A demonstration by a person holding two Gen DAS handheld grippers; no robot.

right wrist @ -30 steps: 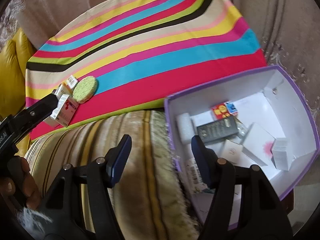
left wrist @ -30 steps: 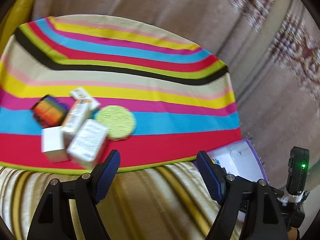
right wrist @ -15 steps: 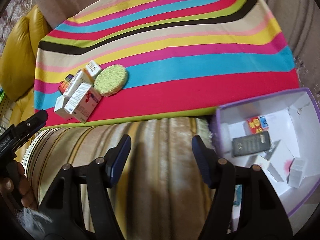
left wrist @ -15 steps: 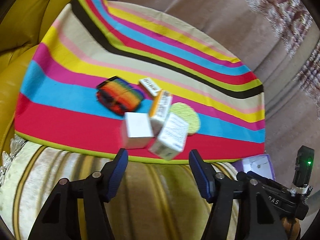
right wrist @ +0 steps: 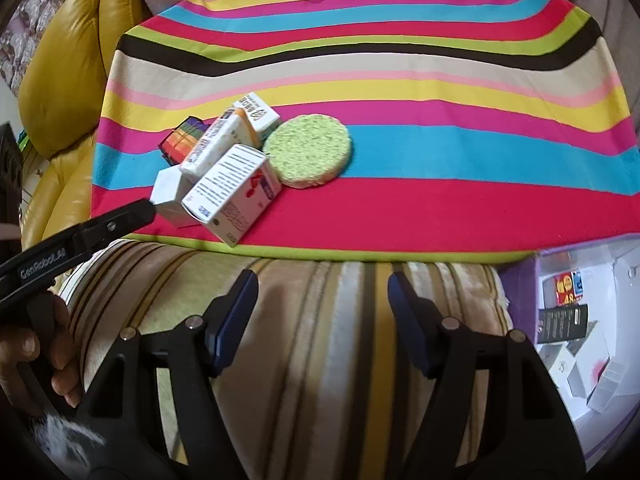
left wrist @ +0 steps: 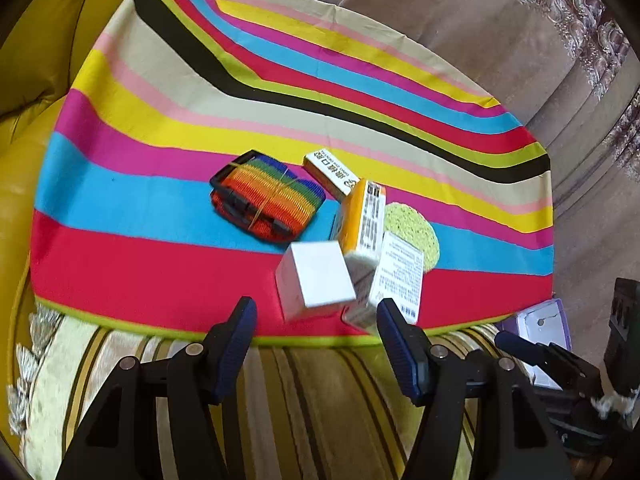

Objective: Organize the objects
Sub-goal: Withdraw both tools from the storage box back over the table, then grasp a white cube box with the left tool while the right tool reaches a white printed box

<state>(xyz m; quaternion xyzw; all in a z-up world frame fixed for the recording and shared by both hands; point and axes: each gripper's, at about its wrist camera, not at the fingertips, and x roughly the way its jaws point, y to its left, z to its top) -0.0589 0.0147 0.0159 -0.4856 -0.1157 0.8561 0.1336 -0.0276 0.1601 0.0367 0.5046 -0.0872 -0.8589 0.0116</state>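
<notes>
A small pile lies on the striped cloth (left wrist: pixel 160 264): a plain white cube box (left wrist: pixel 316 280), a printed white box (left wrist: pixel 396 276), an orange box (left wrist: pixel 362 216), a small white and yellow box (left wrist: pixel 330 172), a round green sponge (left wrist: pixel 414 228) and a rainbow strap (left wrist: pixel 264 196). My left gripper (left wrist: pixel 316 340) stands open just short of the white cube box, which lies ahead of the gap. In the right wrist view its finger (right wrist: pixel 120 220) reaches the cube box (right wrist: pixel 166 192). My right gripper (right wrist: pixel 320 312) hovers over the sofa cushion, its jaws opening with nothing between them.
A purple box (right wrist: pixel 520 280) holding several small cartons and a dark carton sits at the right, beside the cloth's near edge. The beige striped sofa cushion (right wrist: pixel 320 360) runs along the front. A yellow leather cushion (right wrist: pixel 64 60) borders the left. A hand (right wrist: pixel 24 360) holds the left gripper.
Both views swung left. My left gripper narrowed its jaws and closed in on the pile. My right gripper left the purple box, which now sits at its view's right edge.
</notes>
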